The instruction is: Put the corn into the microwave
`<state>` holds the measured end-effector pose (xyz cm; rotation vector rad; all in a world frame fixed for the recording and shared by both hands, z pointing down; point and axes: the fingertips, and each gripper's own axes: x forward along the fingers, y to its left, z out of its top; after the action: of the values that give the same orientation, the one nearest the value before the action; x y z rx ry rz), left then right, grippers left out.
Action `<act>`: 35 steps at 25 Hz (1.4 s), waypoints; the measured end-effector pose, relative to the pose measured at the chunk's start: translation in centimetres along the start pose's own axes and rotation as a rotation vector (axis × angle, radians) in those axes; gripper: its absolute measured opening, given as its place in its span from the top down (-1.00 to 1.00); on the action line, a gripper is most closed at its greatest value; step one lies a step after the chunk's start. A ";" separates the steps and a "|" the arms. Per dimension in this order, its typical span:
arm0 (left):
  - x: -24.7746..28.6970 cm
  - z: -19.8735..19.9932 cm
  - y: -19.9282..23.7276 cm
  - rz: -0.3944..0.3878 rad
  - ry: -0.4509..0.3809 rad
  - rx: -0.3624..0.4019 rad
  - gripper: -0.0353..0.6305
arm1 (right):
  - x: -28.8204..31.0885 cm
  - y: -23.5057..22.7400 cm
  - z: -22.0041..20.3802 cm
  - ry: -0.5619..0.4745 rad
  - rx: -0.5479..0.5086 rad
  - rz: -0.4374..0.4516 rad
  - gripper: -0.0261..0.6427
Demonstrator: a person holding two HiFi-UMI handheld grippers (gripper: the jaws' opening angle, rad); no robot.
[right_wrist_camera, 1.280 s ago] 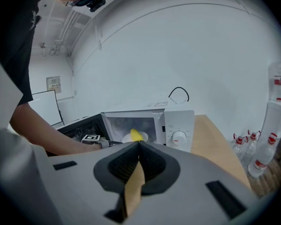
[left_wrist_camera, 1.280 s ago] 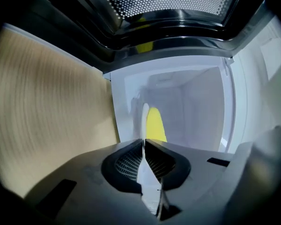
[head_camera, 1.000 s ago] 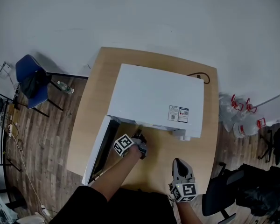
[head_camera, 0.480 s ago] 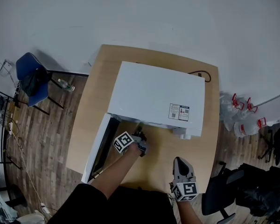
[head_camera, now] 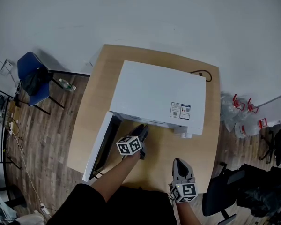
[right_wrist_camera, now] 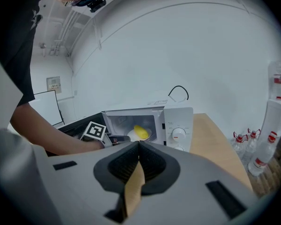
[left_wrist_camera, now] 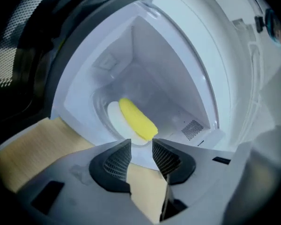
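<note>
The yellow corn [left_wrist_camera: 138,120] lies on a white plate [left_wrist_camera: 113,117] inside the white microwave [head_camera: 157,95], whose door [head_camera: 99,146] stands open to the left. My left gripper [left_wrist_camera: 141,146] is at the oven's mouth, just short of the plate. Its jaws are opening, with nothing between them and the corn lying free beyond the tips. In the head view the left gripper [head_camera: 141,130] points into the opening. My right gripper [head_camera: 179,165] hovers over the table's near right part, shut and empty. In the right gripper view the right gripper [right_wrist_camera: 139,146] faces the corn [right_wrist_camera: 140,131] in the lit oven.
The wooden table [head_camera: 196,139] carries the microwave, with a black cable [head_camera: 201,75] behind it. A blue chair [head_camera: 30,76] stands on the floor to the left. Water bottles [head_camera: 241,111] and a black chair [head_camera: 225,191] are on the right.
My left gripper has rolled at the microwave's mouth, so its marker cube now faces up, and it has lifted slightly. The right gripper has stayed put.
</note>
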<state>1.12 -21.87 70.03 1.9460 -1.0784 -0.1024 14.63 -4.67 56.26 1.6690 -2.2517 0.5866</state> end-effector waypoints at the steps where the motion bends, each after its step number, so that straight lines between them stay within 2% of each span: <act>1: 0.3 0.2 -0.3 0.005 0.005 0.043 0.53 | 0.0 0.1 0.0 0.000 -0.002 0.001 0.74; 5: 1.5 0.7 0.4 0.086 0.036 0.167 0.53 | -0.1 -0.2 -0.1 -0.005 -0.016 -0.011 0.74; 8: 2.6 -0.1 0.6 0.125 0.093 0.299 0.53 | -0.7 -0.9 -0.4 0.002 -0.013 -0.026 0.74; 11: 3.3 0.1 0.7 0.143 0.115 0.351 0.53 | -0.6 -1.3 -0.5 0.003 -0.010 -0.030 0.74; 15: 4.1 0.7 1.1 0.175 0.111 0.373 0.53 | -0.2 -1.8 -0.3 0.008 -0.009 -0.028 0.74; 24: 5.6 1.9 1.4 0.206 0.092 0.364 0.53 | 0.4 -3.4 0.0 0.007 0.025 -0.032 0.74; 30: 5.7 2.1 1.1 0.175 0.092 0.355 0.49 | 0.3 -3.2 -0.8 0.020 0.040 -0.025 0.74; 35: 3.4 1.8 0.6 0.164 0.074 0.335 0.49 | 0.3 -2.9 -0.2 0.005 0.029 -0.015 0.74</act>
<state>2.03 -25.61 70.45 2.1250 -1.2630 0.2542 17.29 -5.53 57.01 1.6948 -2.2351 0.6226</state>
